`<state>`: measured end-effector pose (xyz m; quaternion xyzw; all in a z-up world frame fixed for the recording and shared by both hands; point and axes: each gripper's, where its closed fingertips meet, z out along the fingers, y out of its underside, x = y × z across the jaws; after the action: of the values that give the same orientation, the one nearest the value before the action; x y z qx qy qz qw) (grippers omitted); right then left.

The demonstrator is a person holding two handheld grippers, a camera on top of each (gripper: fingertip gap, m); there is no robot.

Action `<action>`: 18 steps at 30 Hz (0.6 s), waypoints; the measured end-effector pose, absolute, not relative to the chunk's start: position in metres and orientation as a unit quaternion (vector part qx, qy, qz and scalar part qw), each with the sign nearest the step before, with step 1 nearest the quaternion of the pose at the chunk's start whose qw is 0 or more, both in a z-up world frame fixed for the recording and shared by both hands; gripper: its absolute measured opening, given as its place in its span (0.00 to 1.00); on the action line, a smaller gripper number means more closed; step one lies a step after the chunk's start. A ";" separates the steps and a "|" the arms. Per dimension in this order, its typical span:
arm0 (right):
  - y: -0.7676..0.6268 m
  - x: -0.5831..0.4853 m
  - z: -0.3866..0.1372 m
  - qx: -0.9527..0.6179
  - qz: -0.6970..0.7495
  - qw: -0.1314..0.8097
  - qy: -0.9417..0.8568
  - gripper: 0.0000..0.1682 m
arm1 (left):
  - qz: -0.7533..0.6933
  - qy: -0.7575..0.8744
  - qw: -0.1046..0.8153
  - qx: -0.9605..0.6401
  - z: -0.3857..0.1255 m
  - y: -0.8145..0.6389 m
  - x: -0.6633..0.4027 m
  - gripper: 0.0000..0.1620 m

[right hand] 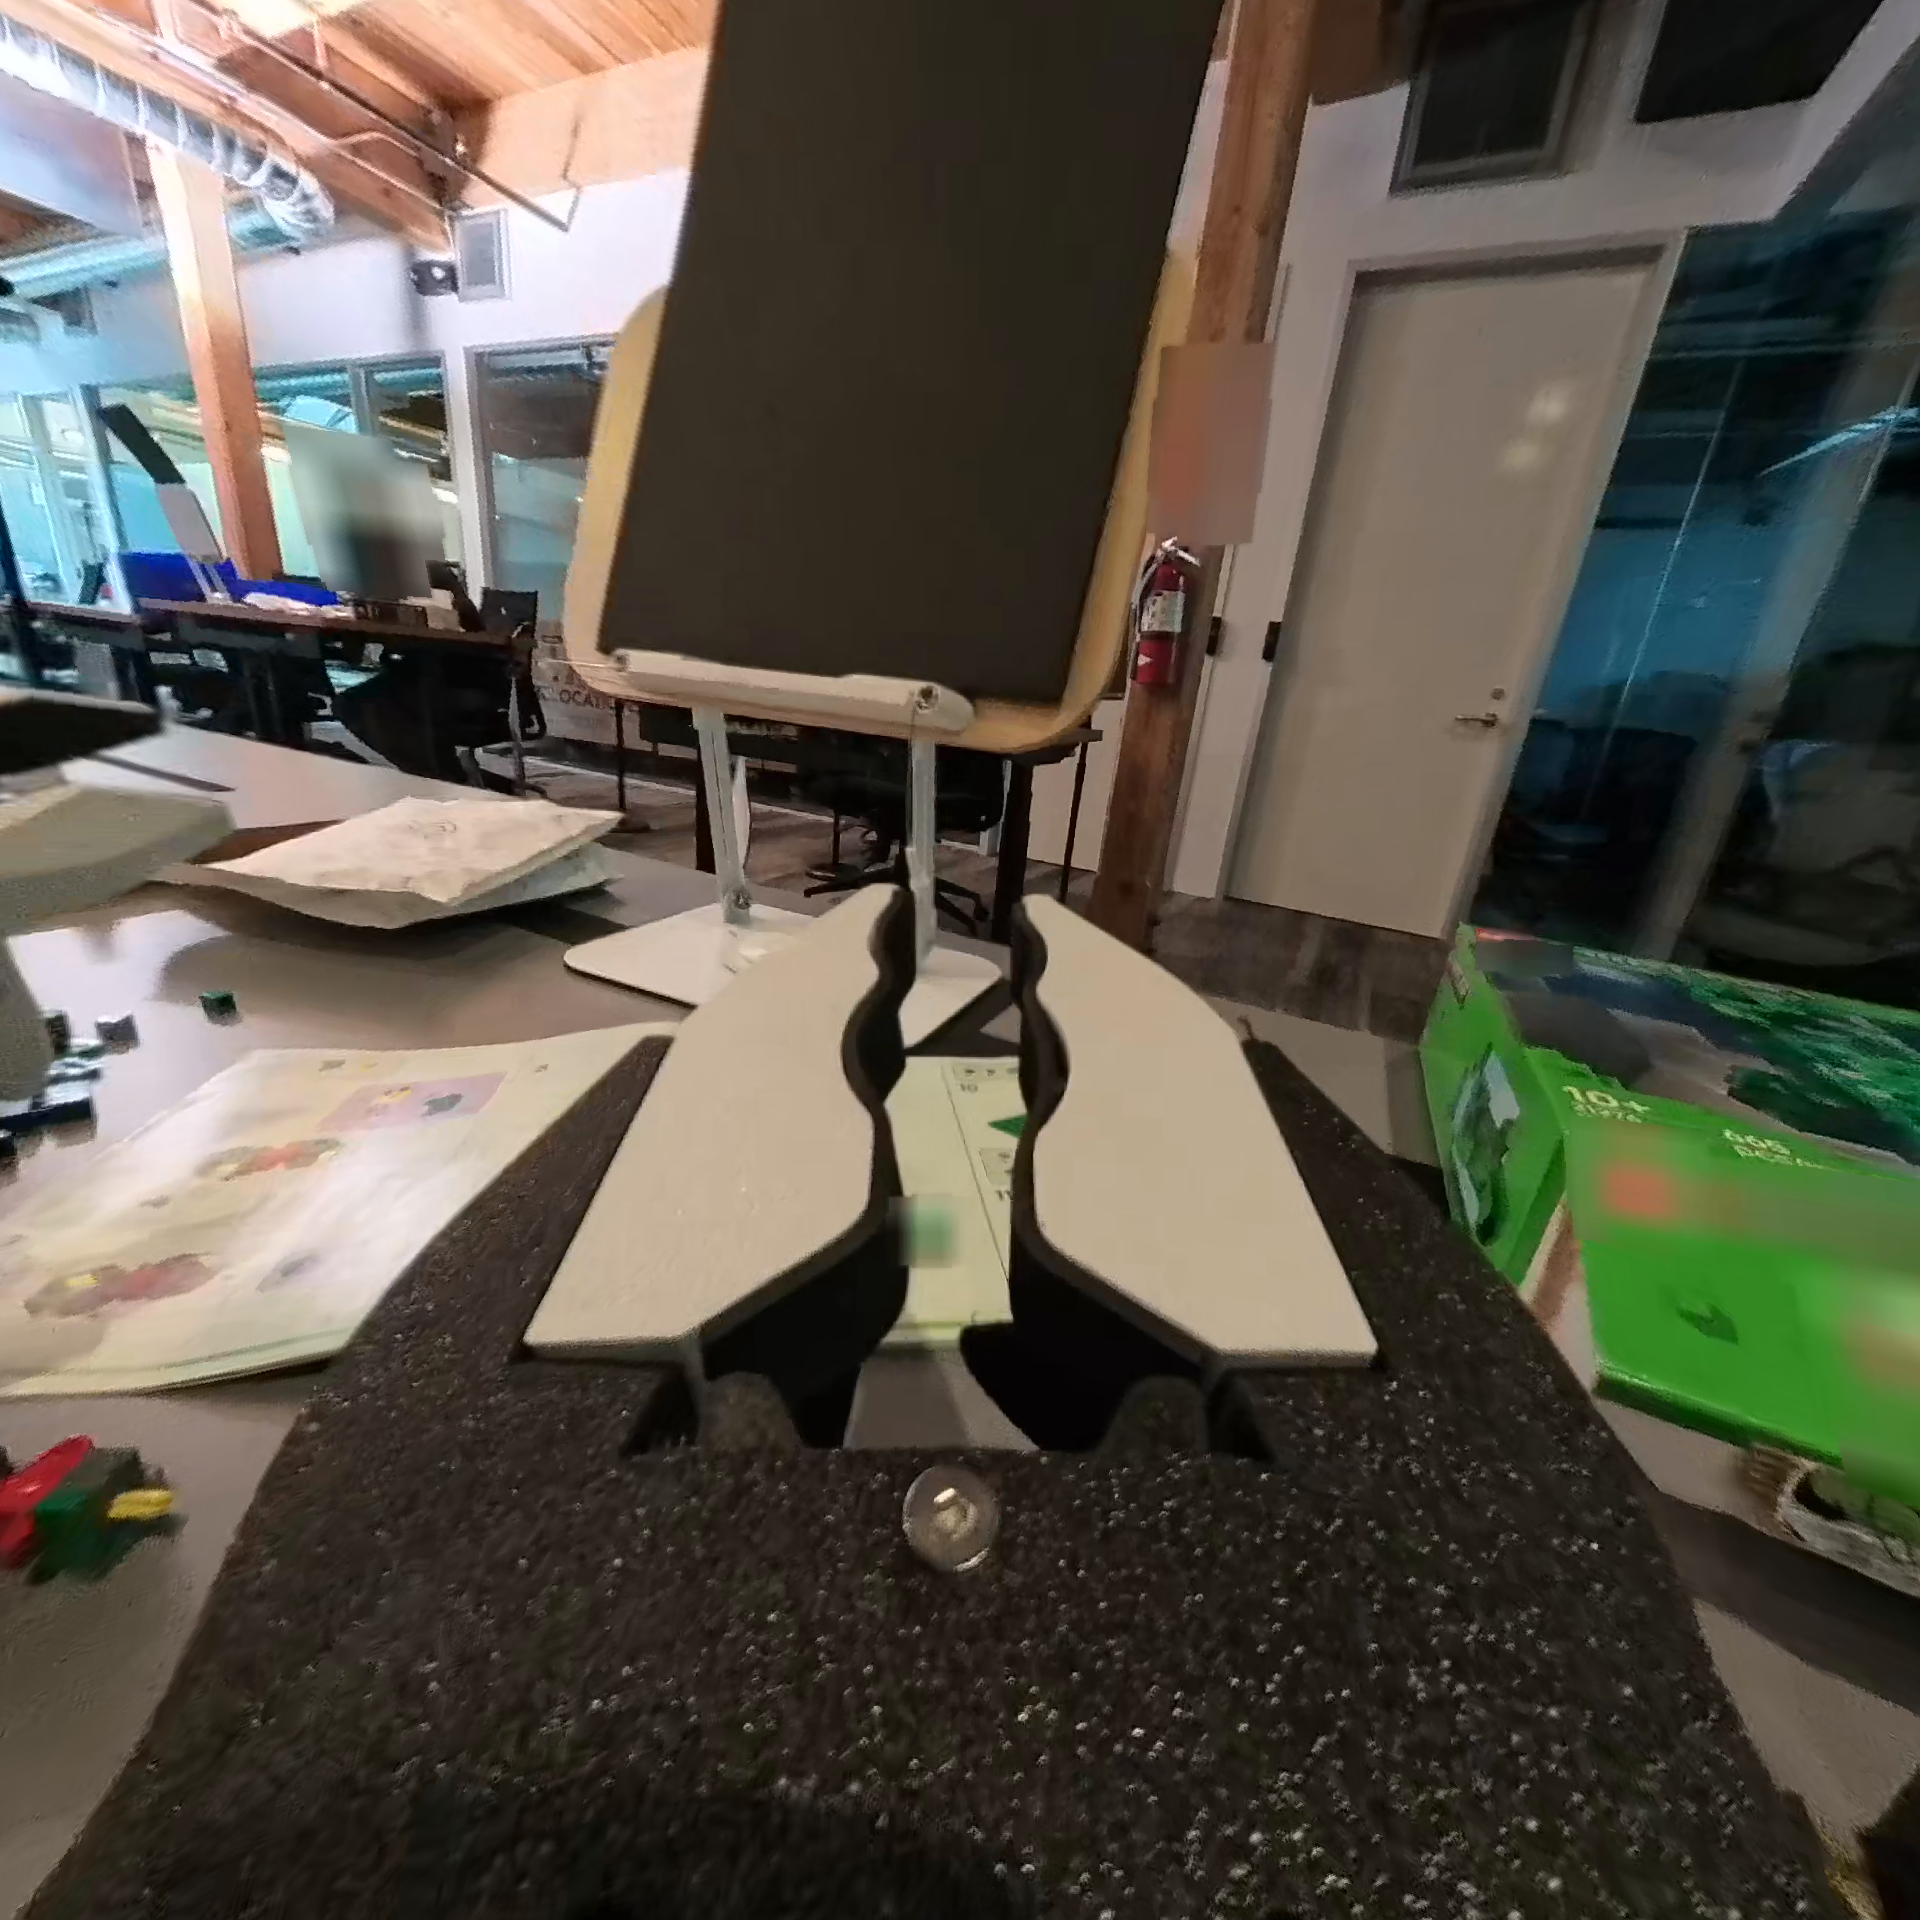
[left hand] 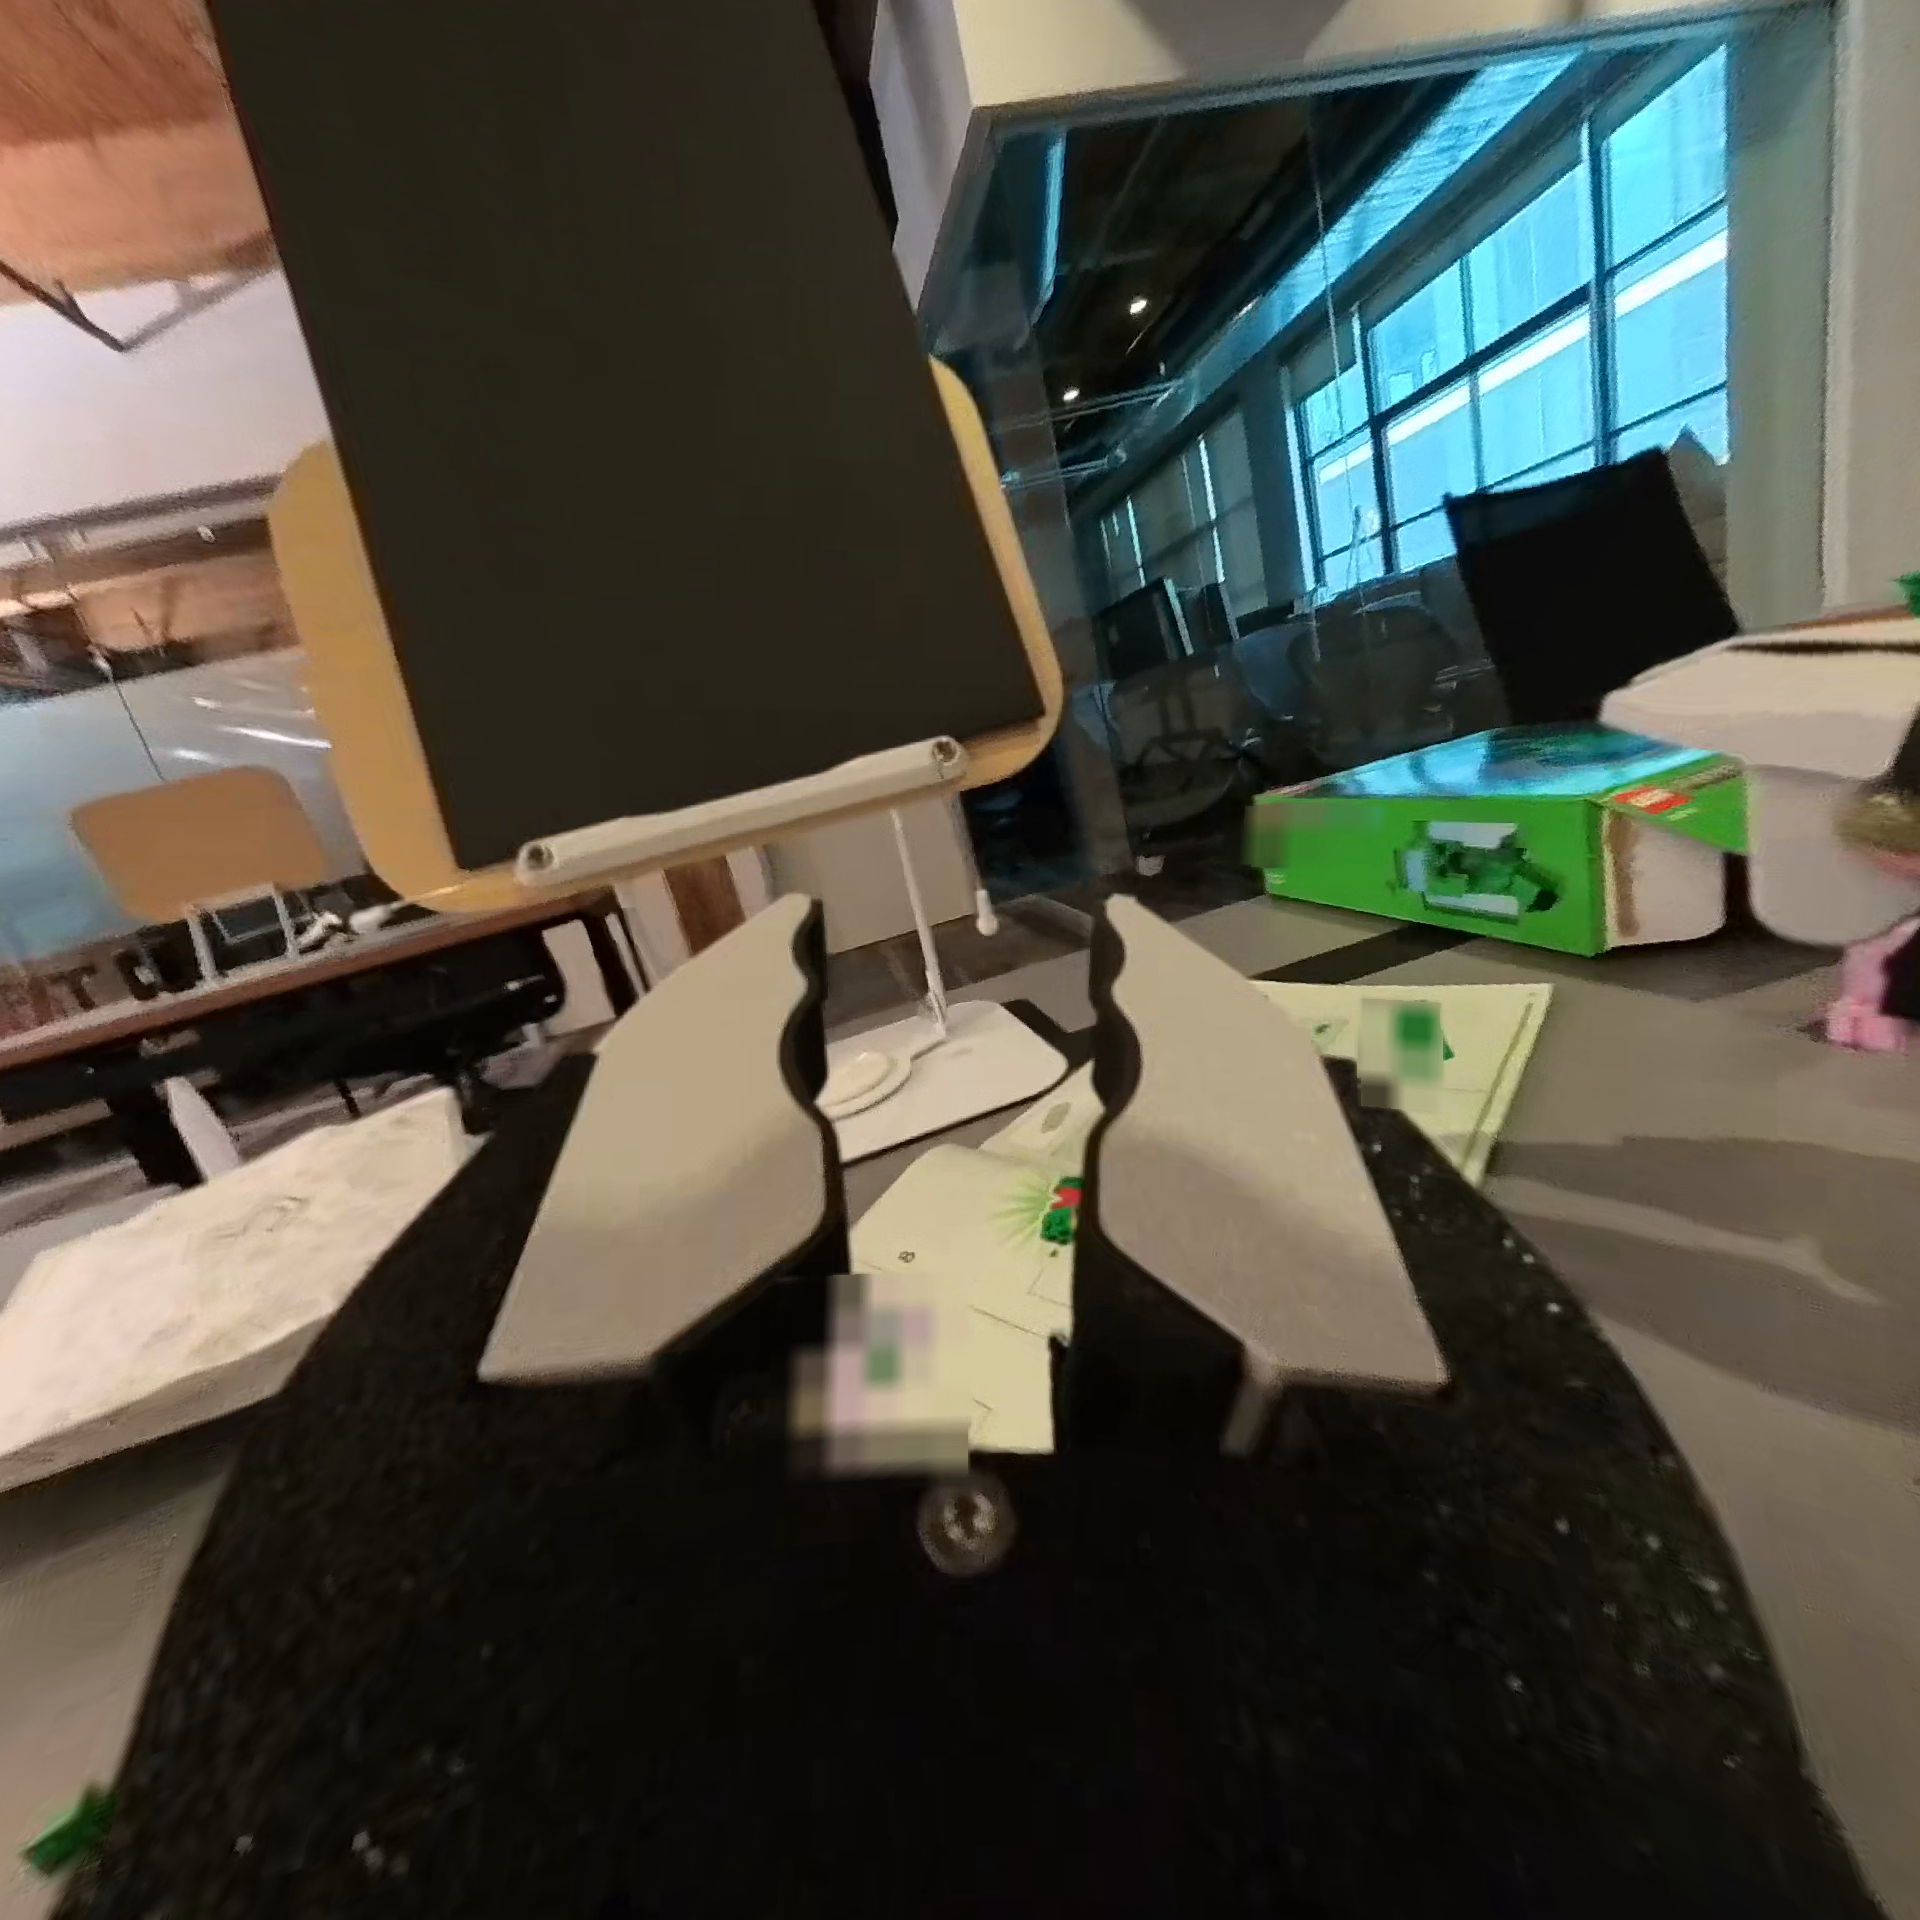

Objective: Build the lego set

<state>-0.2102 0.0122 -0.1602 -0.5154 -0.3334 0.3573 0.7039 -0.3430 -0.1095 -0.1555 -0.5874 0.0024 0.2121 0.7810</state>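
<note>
My left gripper [left hand: 961, 925] is open and empty, held above the open instruction booklet [left hand: 1039, 1236] on the grey table. My right gripper [right hand: 958, 914] is open by a narrow gap and empty, also over the booklet [right hand: 260, 1195]. A small red, green and yellow lego build [right hand: 73, 1507] lies at the lower left of the right wrist view. A few loose small bricks [right hand: 218, 1001] lie on the table farther left. A pink lego piece [left hand: 1870, 1008] shows at the right edge of the left wrist view, and a green brick [left hand: 68, 1839] at its bottom left.
A dark tablet on a white stand [left hand: 623, 416] stands straight ahead [right hand: 883, 364]. The green lego box [left hand: 1507, 852] lies to the right [right hand: 1714, 1247]. A white crumpled bag [right hand: 416, 852] lies at the left [left hand: 208, 1278]. A wicker basket [right hand: 1818, 1507] sits under the box edge.
</note>
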 end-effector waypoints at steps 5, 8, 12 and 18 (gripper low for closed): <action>0.005 -0.222 -0.172 -0.508 0.308 0.705 -0.388 0.10 | 0.183 -0.014 0.796 -0.577 -0.151 -0.115 -0.348 0.30; 0.002 -0.223 -0.172 -0.500 0.299 0.709 -0.397 0.10 | 0.210 -0.014 0.786 -0.582 -0.151 -0.119 -0.354 0.29; 0.021 -0.206 -0.168 -0.537 0.268 0.730 -0.327 0.11 | 0.192 -0.028 0.786 -0.587 -0.155 -0.115 -0.356 0.32; 0.011 -0.214 -0.165 -0.523 0.287 0.728 -0.339 0.19 | 0.231 -0.017 0.770 -0.594 -0.154 -0.117 -0.360 0.35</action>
<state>-0.2141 0.0114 -0.1648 -0.5227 -0.3386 0.2869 0.7279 -0.3605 -0.1173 -0.1541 -0.5942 -0.0175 0.2307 0.7703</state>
